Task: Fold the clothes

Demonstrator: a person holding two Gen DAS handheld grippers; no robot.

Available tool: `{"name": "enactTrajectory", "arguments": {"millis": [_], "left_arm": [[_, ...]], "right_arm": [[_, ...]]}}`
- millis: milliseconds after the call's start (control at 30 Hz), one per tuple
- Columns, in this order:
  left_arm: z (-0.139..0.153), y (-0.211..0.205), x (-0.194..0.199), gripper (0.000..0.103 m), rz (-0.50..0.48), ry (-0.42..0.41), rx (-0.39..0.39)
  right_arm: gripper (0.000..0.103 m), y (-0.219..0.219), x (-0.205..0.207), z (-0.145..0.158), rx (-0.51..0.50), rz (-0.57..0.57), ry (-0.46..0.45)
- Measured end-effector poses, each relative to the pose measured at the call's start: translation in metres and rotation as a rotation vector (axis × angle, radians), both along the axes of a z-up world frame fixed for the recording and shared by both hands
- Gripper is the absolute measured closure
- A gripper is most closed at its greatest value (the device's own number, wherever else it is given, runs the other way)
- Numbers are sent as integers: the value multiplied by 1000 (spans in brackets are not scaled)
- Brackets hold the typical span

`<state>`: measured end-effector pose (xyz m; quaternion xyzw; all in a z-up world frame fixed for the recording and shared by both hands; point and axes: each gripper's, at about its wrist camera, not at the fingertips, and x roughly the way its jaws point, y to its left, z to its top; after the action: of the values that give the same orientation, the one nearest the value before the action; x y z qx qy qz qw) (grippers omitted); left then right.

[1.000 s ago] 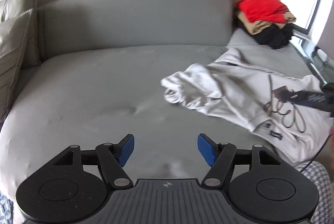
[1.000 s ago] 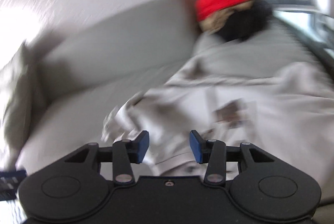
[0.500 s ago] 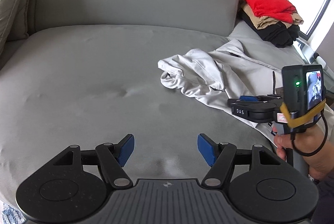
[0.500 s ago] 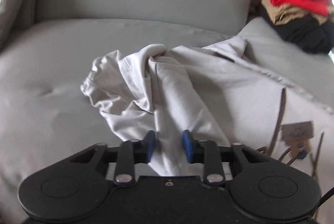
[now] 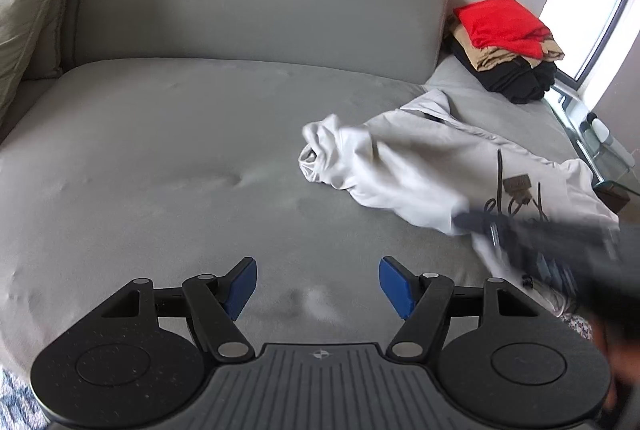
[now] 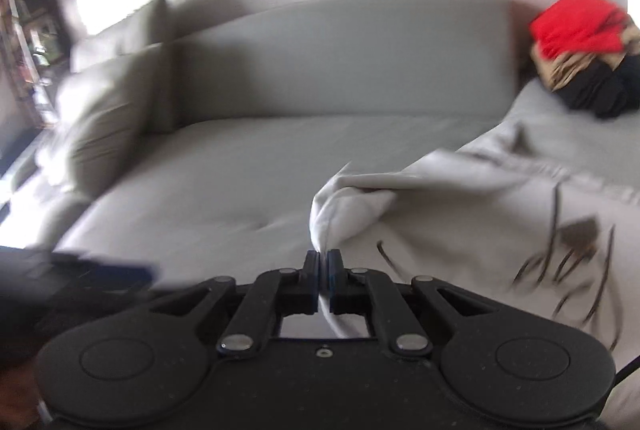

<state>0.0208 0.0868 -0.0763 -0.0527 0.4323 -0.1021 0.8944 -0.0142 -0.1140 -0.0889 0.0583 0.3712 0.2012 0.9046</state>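
No readable text anywhere, dark scrawled print on the white garment [image 5: 516,197] blurred beyond reading, small emblem on the left gripper [image 5: 318,280] body carries no letters

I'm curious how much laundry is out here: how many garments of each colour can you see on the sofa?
White: 1, the white hoodie, pinched in the right gripper
Red: 1, the red garment topping the pile
Tan: 1, the tan garment
Black: 1, the black garment at the bottom
Total: 4
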Motion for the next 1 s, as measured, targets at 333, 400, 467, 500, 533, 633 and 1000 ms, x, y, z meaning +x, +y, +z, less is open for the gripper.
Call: {"name": "enactTrajectory", "arguments": {"millis": [333, 400, 467, 500, 533, 633, 1000], "left_arm": [[-3, 22, -20, 38, 49, 21, 39], [-5, 24, -18, 39, 49, 23, 38], [-6, 23, -16, 39, 52, 20, 43], [-6, 22, -15, 39, 52, 17, 45], [-6, 21, -13, 39, 50, 15, 46], [-6, 22, -12, 38, 51, 18, 47], [-16, 50, -11, 38, 88, 29, -5]], "right_arm": [[70, 25, -35, -26, -83, 189, 150], [70, 16, -29, -18, -45, 130, 116], [70, 11, -15, -17, -16, 64, 103], [70, 10, -5, -19, -4, 38, 103], [70, 12, 7, -24, 6, 21, 109], [70, 21, 39, -44, 10, -19, 147], [72, -36, 109, -120, 445, -504, 372]]}}
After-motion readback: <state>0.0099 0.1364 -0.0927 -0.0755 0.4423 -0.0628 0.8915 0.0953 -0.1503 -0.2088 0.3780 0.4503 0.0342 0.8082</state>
